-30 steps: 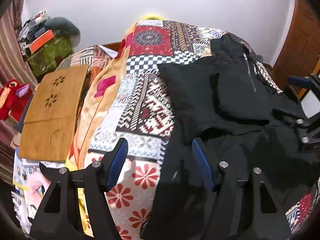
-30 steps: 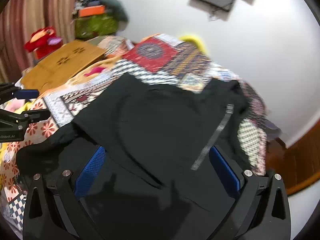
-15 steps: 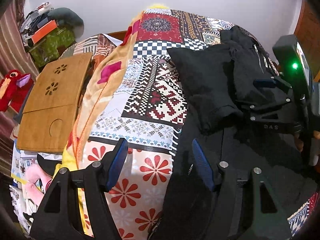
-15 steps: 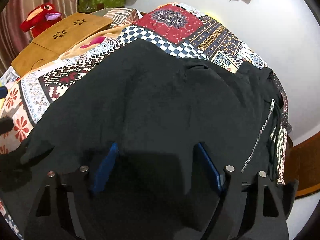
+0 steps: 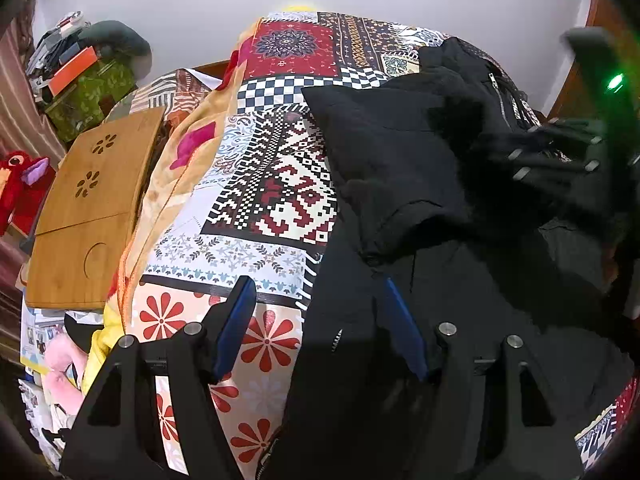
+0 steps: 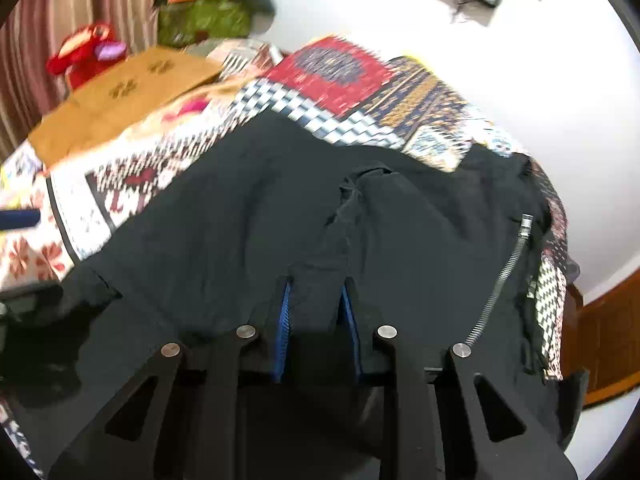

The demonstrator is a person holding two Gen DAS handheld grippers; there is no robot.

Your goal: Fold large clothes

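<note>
A big black jacket is lying spread on the bed, on top of a bright patchwork quilt. One part of it is already lying folded over the middle, and a silver zip is running down its right side.

The right tongs have just been closing, and now they are pinching a raised fold of the black cloth between the blue pads. The cloth is bunching up just past the tips, so the grip looks real.

The left tongs are standing spread. They are hanging over the near left edge of the jacket, with one finger over the flowered part of the quilt and the other over the black cloth. Nothing is caught between them yet.

The step in hand seems to be taking hold of the jacket on both sides, ready for the next fold. To do it well, the left tongs should be going down onto the edge and catching all the layers, not just the top one. Both sides should then be lifting together, at the same height, so the cloth is not twisting. Going slowly will help, because thick cloth can slip out. The zip side should be kept flat so the fold ends up neat.
</note>
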